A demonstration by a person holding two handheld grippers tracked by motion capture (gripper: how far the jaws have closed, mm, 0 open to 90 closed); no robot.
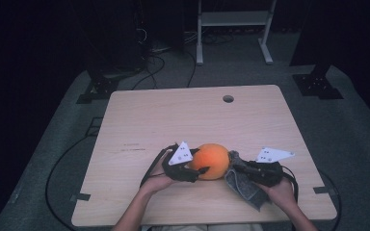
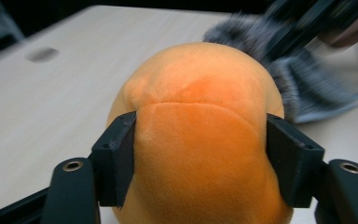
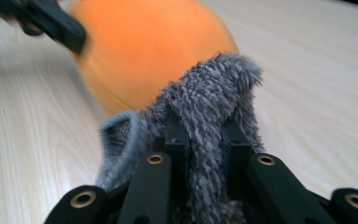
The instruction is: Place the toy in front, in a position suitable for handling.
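Orange plush ball [image 2: 198, 140] close up between the left gripper [image 1: 196, 169] jaws, pads pressed into its flanks; sits mid-worktop [image 1: 164, 115], toward the near edge. Likely light, soft, squashy: best gripped across the widest part, firmly enough not to roll. Grey fuzzy cloth [image 3: 205, 107] clenched in the right gripper [image 1: 238, 168], touching the ball's side. Limp, easy to pinch by a fold. Underside of ball hidden; cloth blurred in left gripper view.
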